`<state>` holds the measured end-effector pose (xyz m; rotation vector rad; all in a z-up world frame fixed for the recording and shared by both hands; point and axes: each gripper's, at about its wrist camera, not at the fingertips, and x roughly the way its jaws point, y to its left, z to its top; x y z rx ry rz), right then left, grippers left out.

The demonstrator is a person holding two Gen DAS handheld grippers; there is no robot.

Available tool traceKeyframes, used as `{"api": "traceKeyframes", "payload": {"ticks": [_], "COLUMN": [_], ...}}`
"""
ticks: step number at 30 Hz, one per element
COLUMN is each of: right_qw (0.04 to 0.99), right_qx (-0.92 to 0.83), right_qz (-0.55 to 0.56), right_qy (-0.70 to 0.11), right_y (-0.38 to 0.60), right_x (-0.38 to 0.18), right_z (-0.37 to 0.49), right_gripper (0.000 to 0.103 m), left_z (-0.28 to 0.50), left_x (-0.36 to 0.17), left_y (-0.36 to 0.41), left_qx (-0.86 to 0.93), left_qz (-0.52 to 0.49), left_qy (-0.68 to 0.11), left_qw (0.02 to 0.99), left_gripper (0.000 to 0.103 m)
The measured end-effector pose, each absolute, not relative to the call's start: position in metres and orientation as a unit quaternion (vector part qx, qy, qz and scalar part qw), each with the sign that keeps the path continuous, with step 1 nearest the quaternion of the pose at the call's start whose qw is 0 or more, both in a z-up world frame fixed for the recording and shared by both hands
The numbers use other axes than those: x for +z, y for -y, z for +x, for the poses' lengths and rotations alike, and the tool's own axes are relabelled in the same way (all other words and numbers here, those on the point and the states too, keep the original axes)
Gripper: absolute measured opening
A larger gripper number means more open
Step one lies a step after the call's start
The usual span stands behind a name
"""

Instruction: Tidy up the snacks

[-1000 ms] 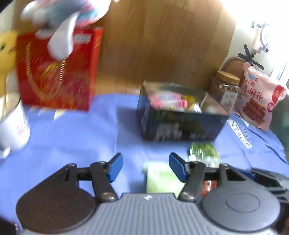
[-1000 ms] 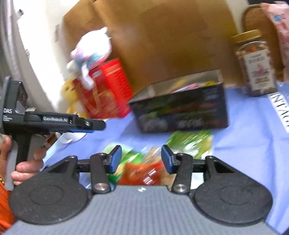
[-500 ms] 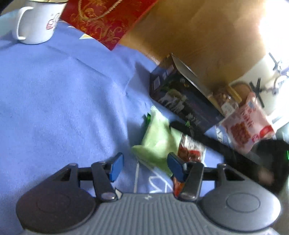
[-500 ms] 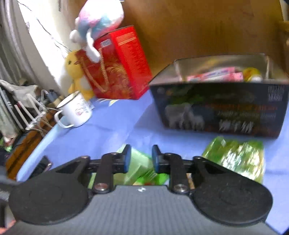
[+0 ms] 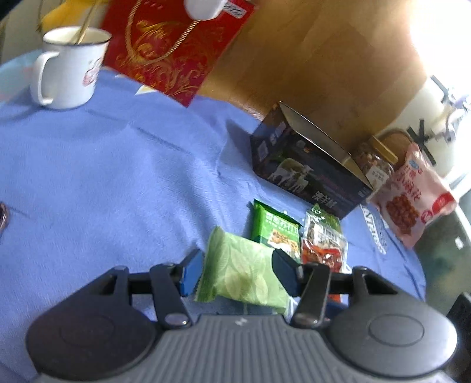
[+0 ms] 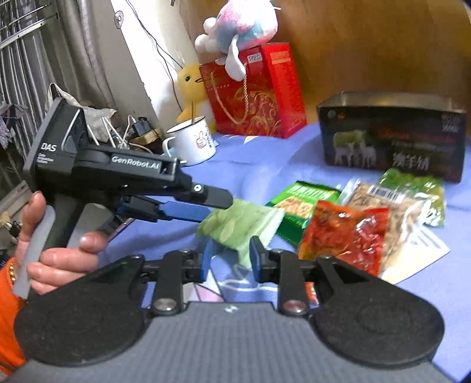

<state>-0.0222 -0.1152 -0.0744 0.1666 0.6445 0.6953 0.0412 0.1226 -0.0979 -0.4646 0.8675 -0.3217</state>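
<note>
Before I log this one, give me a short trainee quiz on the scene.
1. True or false: the white mug stands inside the dark box.
2. Which packet lies between the fingers of the left gripper? A red, B light green packet, C pink.
3. Fill in: the plush toy sits on top of the ____.
Key: 1 false; 2 B; 3 red gift bag.

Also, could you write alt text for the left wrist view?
The left gripper straddles a light green packet on a blue cloth. Beyond lie a dark green packet and a dark box, with a white mug and red gift bag behind.
</note>
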Motion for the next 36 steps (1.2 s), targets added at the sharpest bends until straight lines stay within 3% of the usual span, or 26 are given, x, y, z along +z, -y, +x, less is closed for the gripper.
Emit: {"api": "traceKeyframes", "payload": {"ticks": [1,12,22,36], "right_qw": [0.886,0.917,0.913,0.913], "right_qx": [0.332,0.249,0.245,0.245], "right_qz": [0.077,0.030,0.105,0.106], "right_qy": [-0.314,-0.309,-0.309,-0.308], "right_y": [0.115,0.111,0.140,0.141], "right_x": [-0.076,-0.095,-0.101,-0.100], "right_z": [-0.022,-0.046,-0.043,-0.049], "right_gripper": [0.042,0.040,0.040,0.040], "left_z": [0.041,0.027,0.018,0.013], "left_x": [-0.097,-0.098,-0.107,-0.106], "left_y": [-0.120,-0.030,-0.021,-0.023], "left_qx": [-0.159,-0.209,-0.219,-0.216], "left_qz": [-0.211,-0.046,-0.067,-0.067], "left_qy": [-0.412,-0.415,-0.398,-0.399], "left_qw": [0.872,0.884,0.889,0.889], "left_gripper": [0.053,0.054,0.057,0.057]}}
